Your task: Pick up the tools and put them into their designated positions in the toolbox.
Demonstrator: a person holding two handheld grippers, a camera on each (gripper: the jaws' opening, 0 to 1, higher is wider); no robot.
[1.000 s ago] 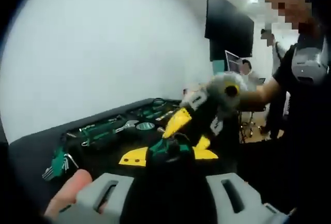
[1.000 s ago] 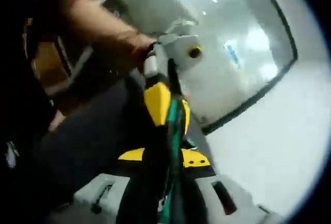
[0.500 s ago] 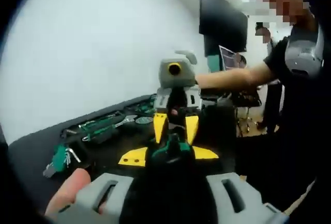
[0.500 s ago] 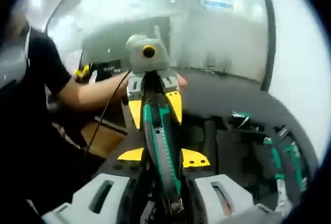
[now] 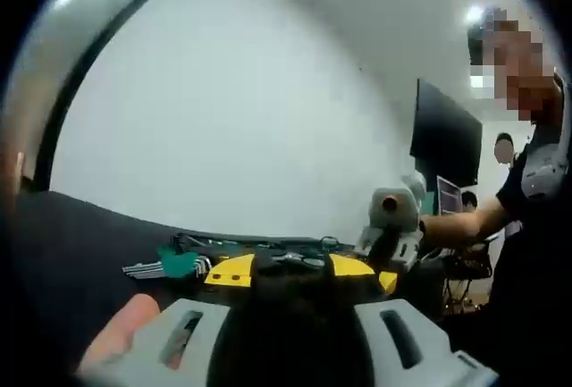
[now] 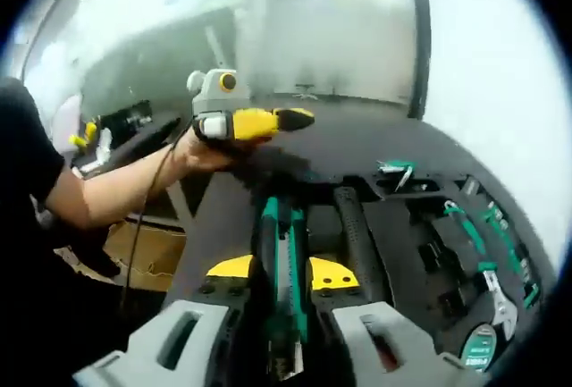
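The green tool-knife (image 6: 284,253) is gripped between the closed jaws of the right tool (image 6: 279,278), above the open toolbox (image 6: 429,244) on the desk (image 6: 357,128). Placement is in hand; next, its slot must be found. The left tool (image 6: 299,119), seemingly empty, is nearly shut.

Our right gripper (image 6: 279,266) has its fingers closed on a green and black tool (image 6: 281,253), yellow tips on either side of it. Our left gripper (image 6: 268,121) shows in the right gripper view, held out level on a bare outstretched arm (image 6: 107,190), its yellow fingers pressed together. In the left gripper view the right gripper points toward us from a bare forearm.
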